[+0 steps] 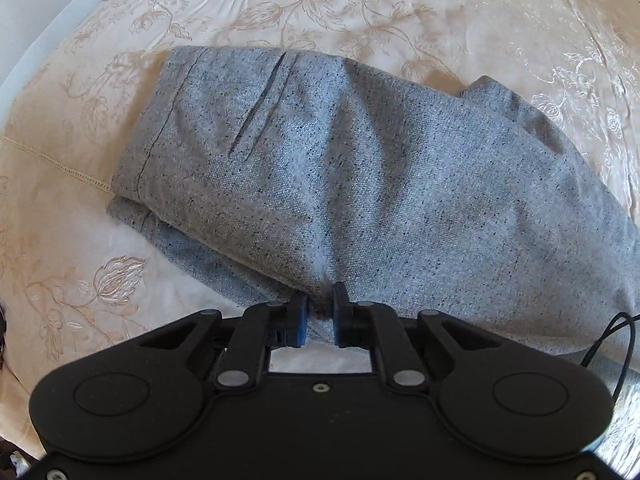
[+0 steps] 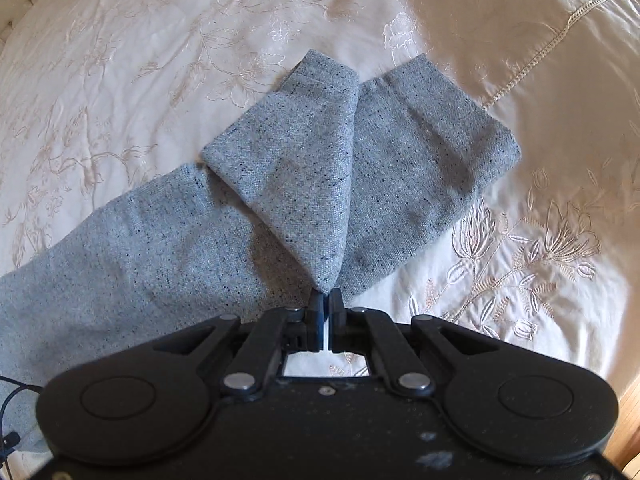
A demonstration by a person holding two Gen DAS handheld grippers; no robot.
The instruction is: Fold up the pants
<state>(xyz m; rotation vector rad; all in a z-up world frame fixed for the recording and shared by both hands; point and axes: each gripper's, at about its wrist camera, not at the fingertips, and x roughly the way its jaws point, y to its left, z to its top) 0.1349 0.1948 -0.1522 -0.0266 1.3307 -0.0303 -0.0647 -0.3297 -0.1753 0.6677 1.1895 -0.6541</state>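
We're working w/ grey speckled pants lying on a cream embroidered bedspread, mid-fold. In the left wrist view the waist end, w/ its slit pocket, is sitting on the far left, already doubled over a lower layer. Our left gripper is pinching the near edge of the fabric: jaws nearly closed, a wad of cloth bunched between the blue pads.

In the right wrist view our right gripper is clamping a pulled-up corner of a leg; jaws almost fully together, only a thin sliver of gap showing. The leg hems are lying on the far side, one leg crossing over the other.

Judging by this, we're abt to carry both pinched points over for the next fold. To do it well: lifting both grippers evenly, keeping the edge btwn them taut so no sag forms, moving at matching speed, and laying the edge square onto the layer below before letting go. Risk: the crossed legs staying skewed, so aligning hems first is prob worth it.
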